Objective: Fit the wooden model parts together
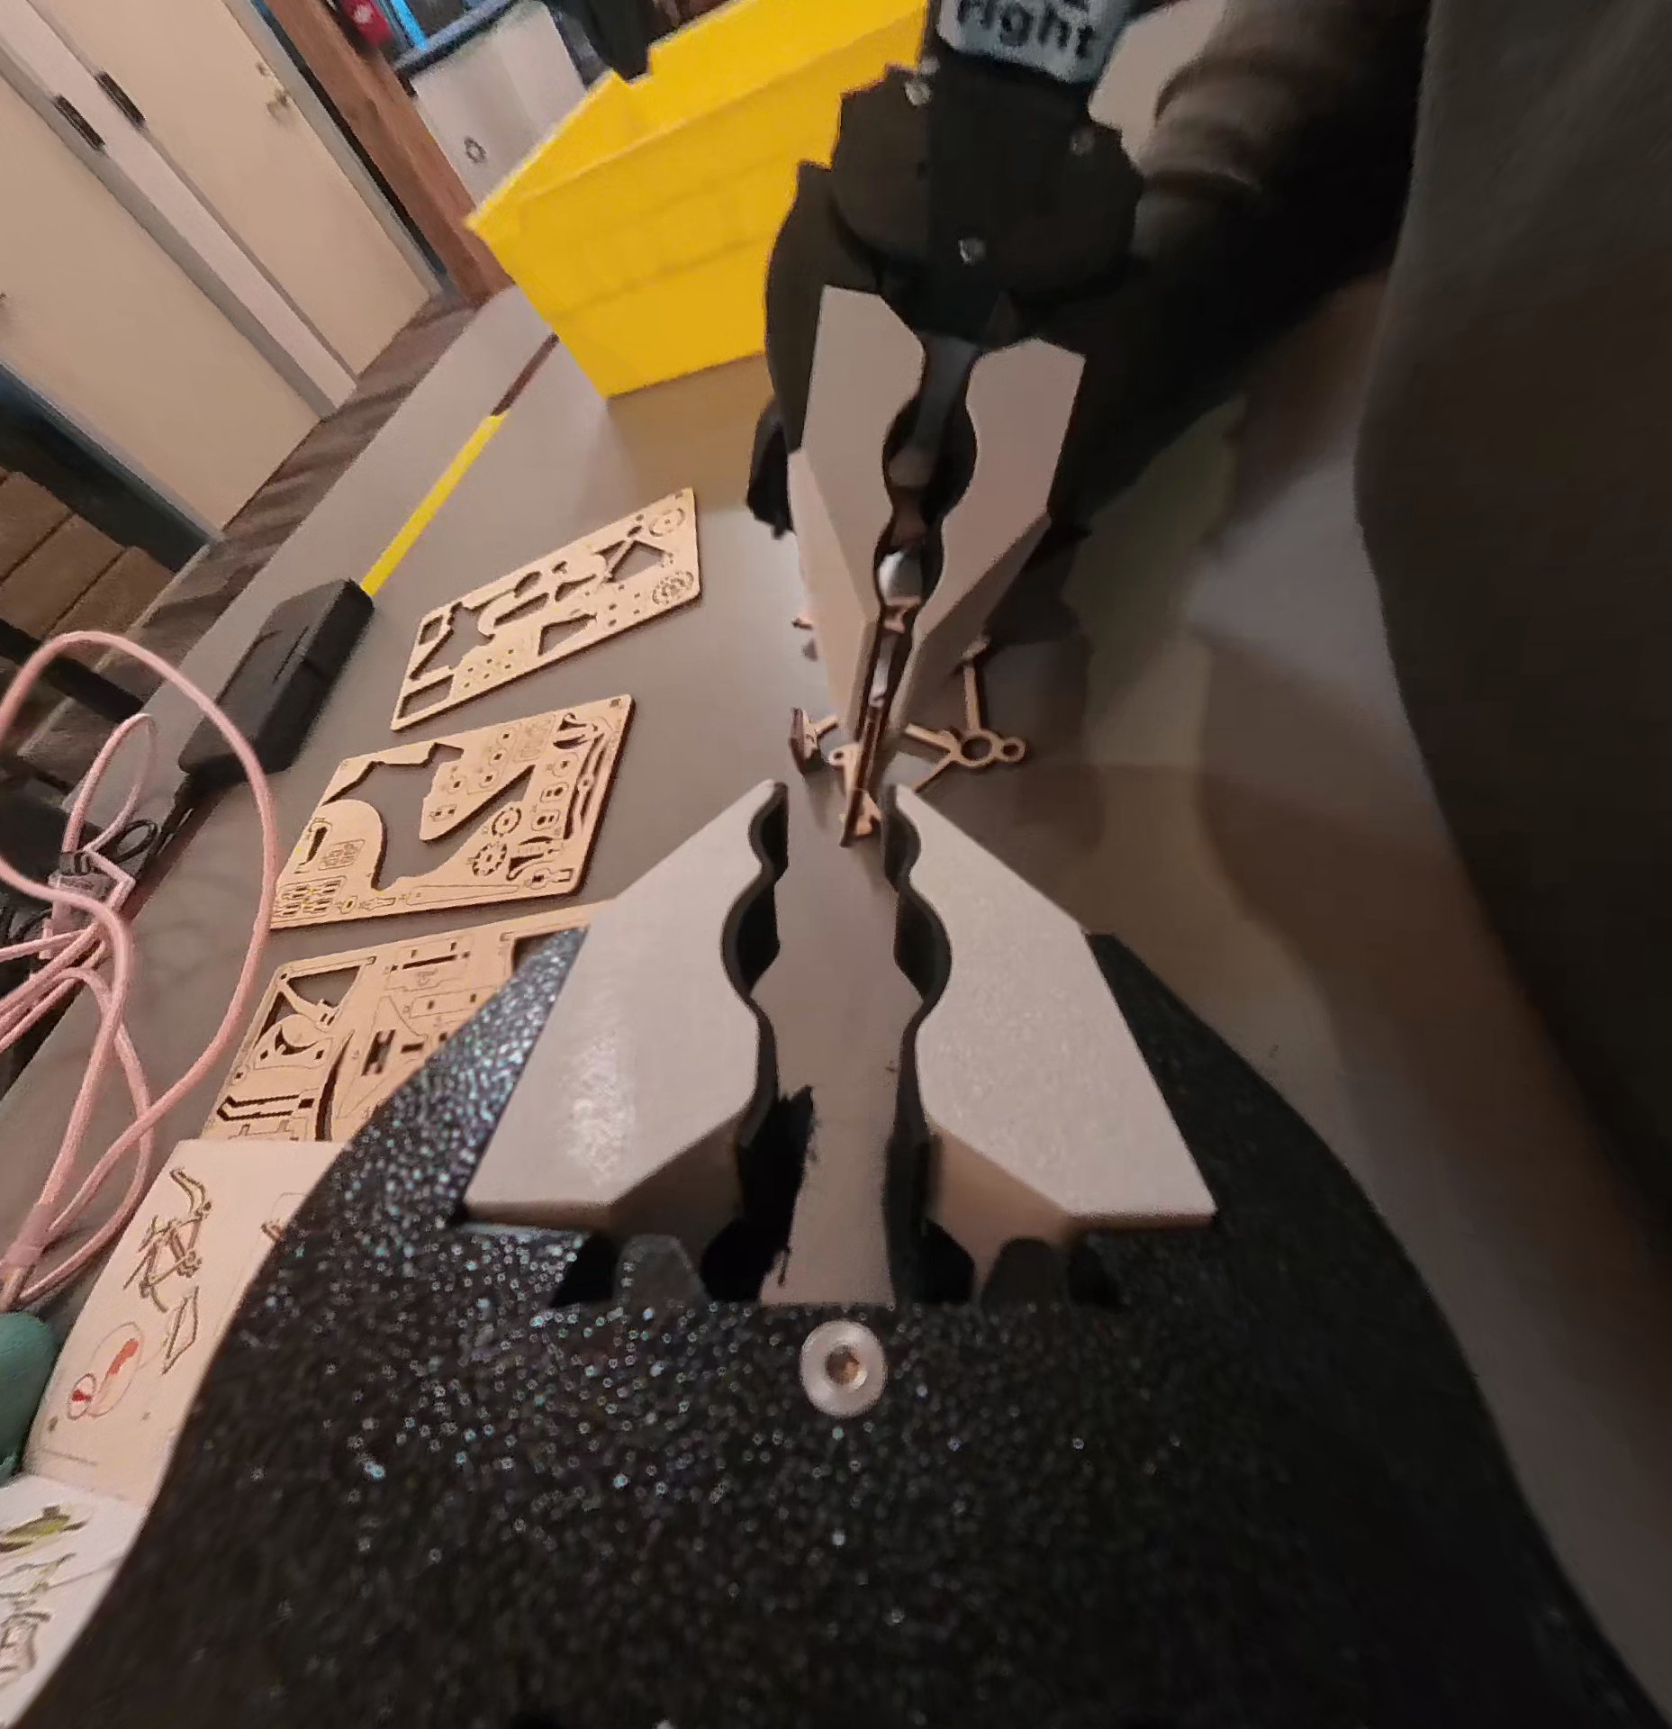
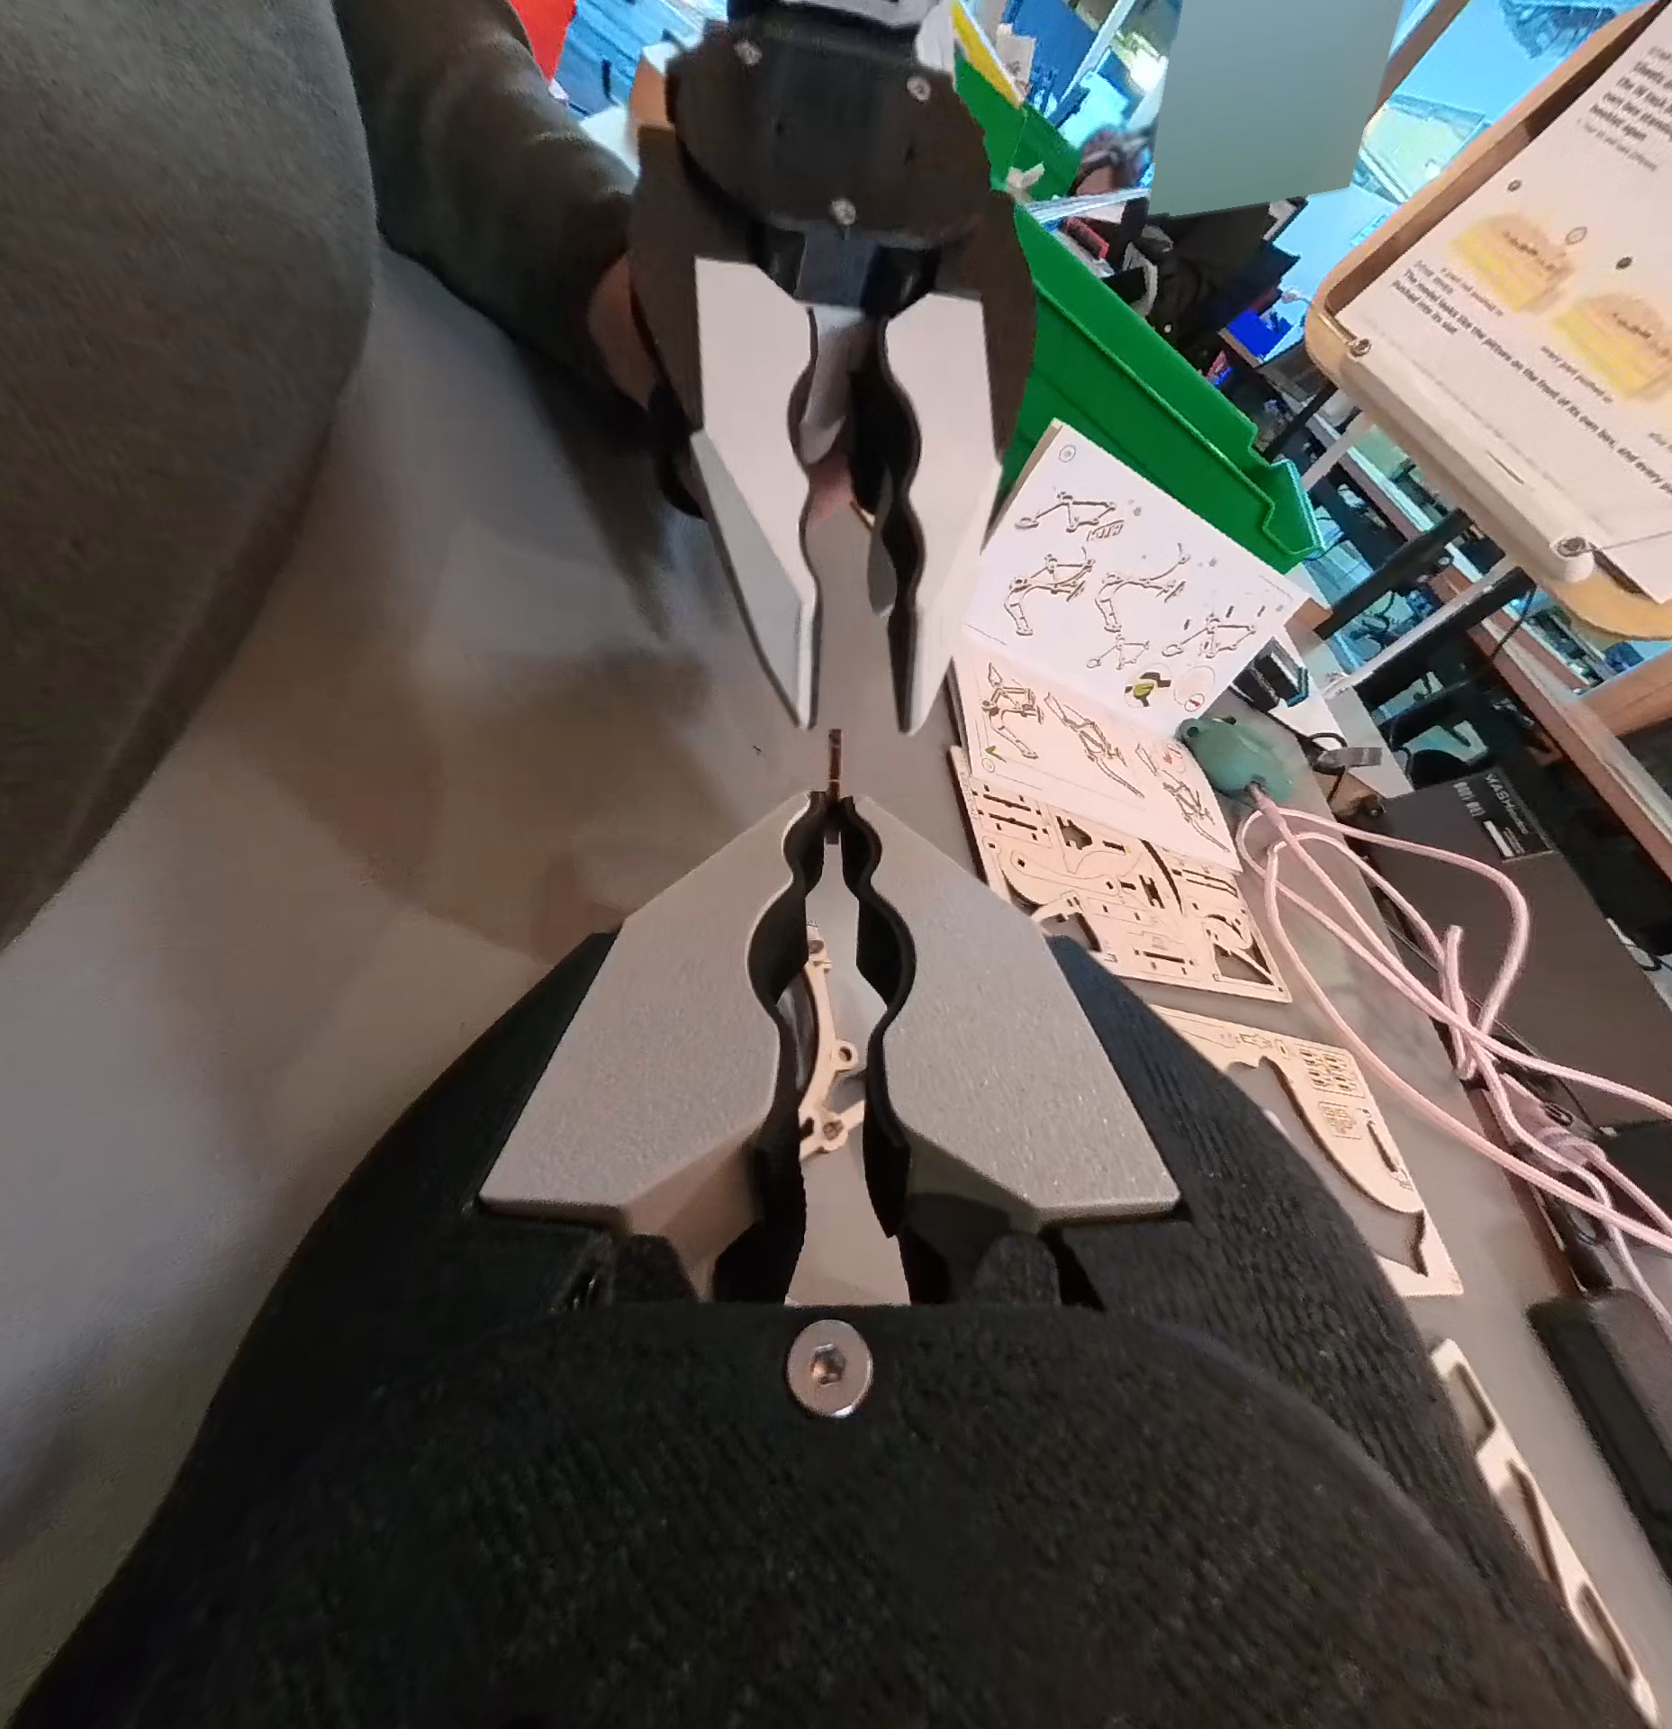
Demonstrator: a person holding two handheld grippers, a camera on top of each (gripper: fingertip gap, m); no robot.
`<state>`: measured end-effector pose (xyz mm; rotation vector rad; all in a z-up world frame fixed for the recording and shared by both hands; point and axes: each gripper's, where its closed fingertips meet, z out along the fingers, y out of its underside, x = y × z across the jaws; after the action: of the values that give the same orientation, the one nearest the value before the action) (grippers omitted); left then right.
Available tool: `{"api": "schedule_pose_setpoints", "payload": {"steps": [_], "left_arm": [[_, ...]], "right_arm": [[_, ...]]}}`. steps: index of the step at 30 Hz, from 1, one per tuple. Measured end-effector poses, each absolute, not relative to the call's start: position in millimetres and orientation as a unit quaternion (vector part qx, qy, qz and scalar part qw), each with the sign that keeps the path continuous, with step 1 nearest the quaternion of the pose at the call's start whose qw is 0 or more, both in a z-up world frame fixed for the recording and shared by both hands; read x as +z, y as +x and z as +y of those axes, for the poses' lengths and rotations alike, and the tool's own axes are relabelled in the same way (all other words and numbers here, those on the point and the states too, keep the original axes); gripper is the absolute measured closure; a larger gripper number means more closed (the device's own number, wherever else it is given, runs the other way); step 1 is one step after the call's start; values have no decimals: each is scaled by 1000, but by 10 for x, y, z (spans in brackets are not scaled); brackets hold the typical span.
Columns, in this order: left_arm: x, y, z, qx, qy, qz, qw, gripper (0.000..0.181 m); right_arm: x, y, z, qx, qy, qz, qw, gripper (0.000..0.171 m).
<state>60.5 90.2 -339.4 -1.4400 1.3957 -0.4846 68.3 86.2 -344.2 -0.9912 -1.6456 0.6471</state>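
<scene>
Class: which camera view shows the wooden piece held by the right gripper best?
The left wrist view: the wooden piece shows lengthwise, clamped in the right gripper. The right wrist view shows only its thin edge past the fingers.

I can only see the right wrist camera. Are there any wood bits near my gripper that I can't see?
Observer: Yes. A few loose wooden pieces lie on the table, beside and partly behind the right gripper.
Operator: What does the bit I'm holding look like?
Observer: In the left wrist view the wooden strip is thin and slotted. It runs along between your shut jaws, and its tip reaches the left gripper, whose jaws are open.
Operator: What's behind my gripper?
Observer: A yellow bin stands farther back on the table.
</scene>
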Motion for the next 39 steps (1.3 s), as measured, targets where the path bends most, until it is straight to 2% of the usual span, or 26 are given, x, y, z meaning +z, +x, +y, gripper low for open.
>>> {"api": "schedule_pose_setpoints", "payload": {"steps": [6,14,18,22,27,31,33,37,39], "left_arm": [[-3529,638,837,-188,-599,608,486,180],[-3463,658,682,-285,-611,591,443,181],[-3200,680,710,-357,-602,525,485,181],[-2905,653,755,-464,-580,425,518,181],[-2858,668,735,-524,-566,386,506,181],[-2911,729,677,-516,-563,406,501,181],[-2938,737,673,-511,-566,412,499,181],[-2981,728,693,-506,-579,412,489,181],[-3010,705,740,-487,-590,415,493,171]], "right_arm": [[-3479,673,803,285,-421,-695,509,171],[-3299,636,636,374,-421,-663,494,170],[-3027,650,692,429,-421,-596,533,169],[-2901,633,772,495,-450,-530,522,150],[-2826,610,740,570,-458,-486,479,164],[-2824,588,710,593,-461,-477,456,161],[-2830,588,674,593,-456,-486,452,170],[-2872,585,693,570,-464,-501,457,170],[-2914,582,766,538,-476,-507,475,170]]}}
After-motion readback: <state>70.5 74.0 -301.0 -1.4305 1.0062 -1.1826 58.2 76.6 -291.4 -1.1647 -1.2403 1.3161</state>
